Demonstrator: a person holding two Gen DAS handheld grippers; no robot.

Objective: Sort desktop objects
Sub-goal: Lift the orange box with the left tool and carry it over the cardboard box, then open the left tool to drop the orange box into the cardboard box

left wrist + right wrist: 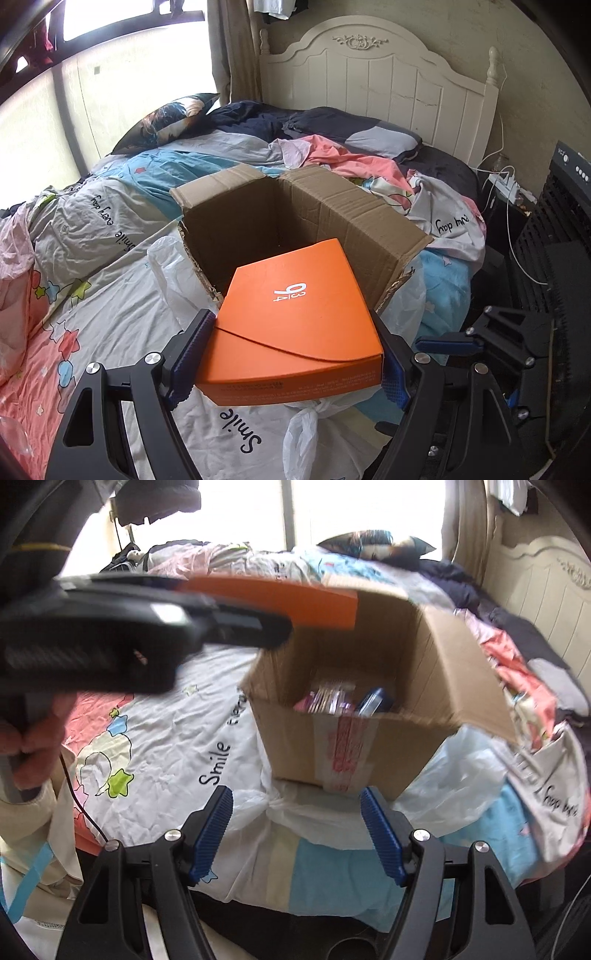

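My left gripper (291,354) is shut on a flat orange box (295,325) marked "9 3/4", holding it level over the near edge of an open cardboard box (295,218) on the bed. In the right wrist view the orange box (280,594) and the left gripper (236,627) are above the left rim of the cardboard box (354,746), which holds pink packets (328,699) and a blue item (373,701). My right gripper (295,827) is open and empty, low in front of the cardboard box.
The box rests on white plastic bags (461,771) over a rumpled patterned quilt (110,295). A white headboard (376,81) stands behind. A black fan (554,240) and a power strip (506,184) are at the right of the bed.
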